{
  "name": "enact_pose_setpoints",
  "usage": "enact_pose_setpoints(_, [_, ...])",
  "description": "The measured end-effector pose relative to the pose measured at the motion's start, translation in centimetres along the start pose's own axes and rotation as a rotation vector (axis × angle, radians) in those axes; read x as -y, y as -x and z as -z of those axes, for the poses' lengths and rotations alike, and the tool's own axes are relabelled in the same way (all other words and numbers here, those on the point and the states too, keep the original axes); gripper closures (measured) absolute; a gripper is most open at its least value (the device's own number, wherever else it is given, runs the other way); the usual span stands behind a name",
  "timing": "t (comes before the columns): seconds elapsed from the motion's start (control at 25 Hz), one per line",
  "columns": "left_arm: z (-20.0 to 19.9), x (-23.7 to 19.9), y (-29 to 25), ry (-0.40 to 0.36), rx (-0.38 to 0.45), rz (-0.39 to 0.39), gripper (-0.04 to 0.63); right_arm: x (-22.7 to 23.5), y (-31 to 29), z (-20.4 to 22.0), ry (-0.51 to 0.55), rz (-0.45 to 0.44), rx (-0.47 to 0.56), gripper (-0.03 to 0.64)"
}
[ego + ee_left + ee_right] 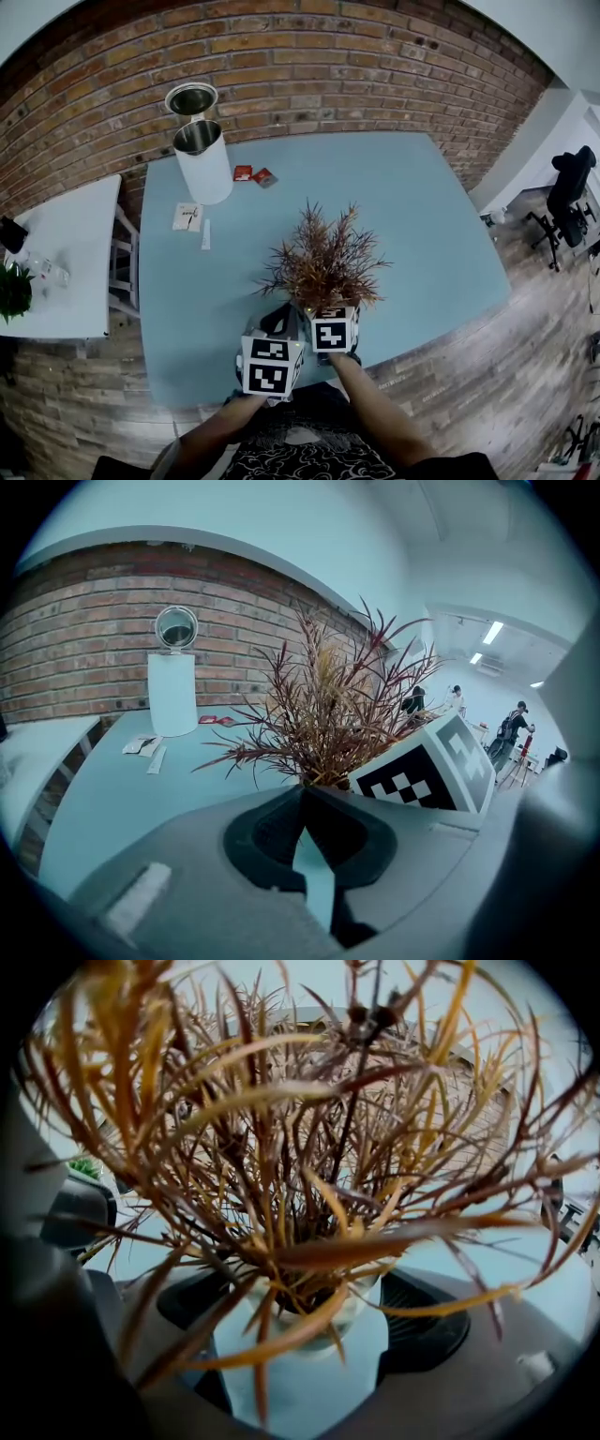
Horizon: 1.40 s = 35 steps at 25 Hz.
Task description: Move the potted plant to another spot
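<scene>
- Head view shows the plant (323,258) near the front edge of the blue desk (422,206), close to the person, its reddish-brown leaves spreading wide.
- We see the right hand-held gripper (305,1314) closed on the plant's white pot (300,1363). In the right gripper view the pot fills the gap, with a dark jaw against each side.
- We cannot tell whether the pot stands on the desk or hangs just above it.
- The left hand-held gripper (302,799) holds nothing. Its jaws meet at the tips, and only a sliver of desk shows between them lower down.
- It sits just beside the right one, on its left, with the plant right ahead of it.
- Far back on the desk, by the brick wall (328,66), stands a white bin (204,159) with its lid up. Two red packets (254,173) lie just beside it.
- Nearer to us, a card (187,217) and a white strip (205,234) lie side by side, well apart from the plant.
- A white side table (66,244) stands left of the desk.
</scene>
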<state>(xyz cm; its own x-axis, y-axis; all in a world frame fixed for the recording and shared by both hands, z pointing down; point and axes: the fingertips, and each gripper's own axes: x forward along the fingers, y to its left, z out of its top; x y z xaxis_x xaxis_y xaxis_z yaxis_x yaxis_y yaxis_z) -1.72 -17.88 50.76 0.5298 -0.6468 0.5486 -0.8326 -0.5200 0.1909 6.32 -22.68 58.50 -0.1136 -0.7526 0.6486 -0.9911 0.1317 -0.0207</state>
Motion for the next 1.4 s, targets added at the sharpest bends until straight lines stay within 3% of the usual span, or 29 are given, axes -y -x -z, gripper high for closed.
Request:
enact_pose_setpoints(0.52, [-2.1, -2.0, -0.8, 0.027, 0.027, -0.051, 0.597, -0.2, -1.7, -1.3, 0.020, -0.020, -0.029, 0.121])
enact_pose_setpoints(1.4, [-3.9, -4.6, -2.6, 0.045, 0.024, -0.072, 0.597, -0.8, -5.4, -4.9, 0.032, -0.035, -0.030, 0.121])
